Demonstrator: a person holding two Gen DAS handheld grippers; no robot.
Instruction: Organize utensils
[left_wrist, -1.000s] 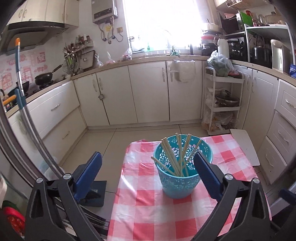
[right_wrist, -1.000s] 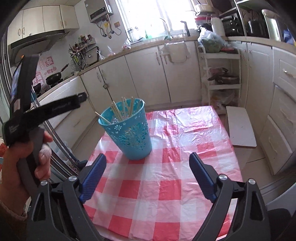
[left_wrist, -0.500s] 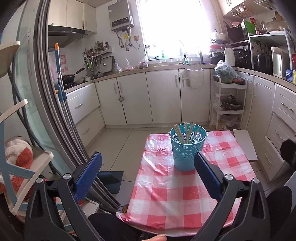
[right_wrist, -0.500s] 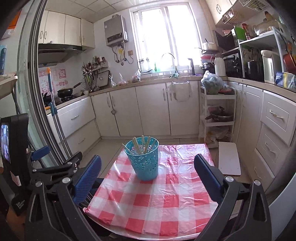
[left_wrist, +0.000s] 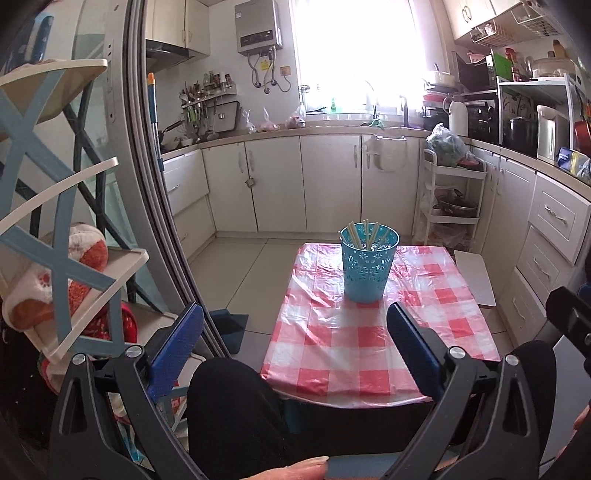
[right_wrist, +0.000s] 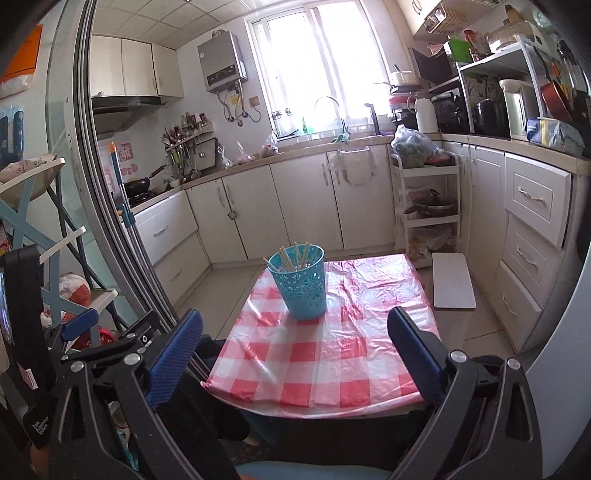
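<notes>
A teal perforated basket (left_wrist: 369, 264) stands upright on the far part of the small table (left_wrist: 354, 350) with its red-and-white checked cloth. Several pale chopsticks (left_wrist: 364, 234) stand in it. It also shows in the right wrist view (right_wrist: 301, 286), with the chopsticks (right_wrist: 295, 256) inside. My left gripper (left_wrist: 295, 336) is open and empty, held well back from the table over the person's lap. My right gripper (right_wrist: 295, 339) is open and empty, also back at the near table edge. The left gripper's body shows at the left of the right wrist view (right_wrist: 110, 343).
White kitchen cabinets (left_wrist: 303, 184) run along the back and right. A white wheeled rack (left_wrist: 450, 199) stands behind the table. A white board (left_wrist: 474, 277) leans by the right drawers. A sliding door frame (left_wrist: 159, 206) and a blue-and-white shelf (left_wrist: 59, 258) are on the left.
Both grippers have pulled back and away from the basket, which now looks smaller and farther. Both stay open and empty. The basket and chopsticks have not moved.
</notes>
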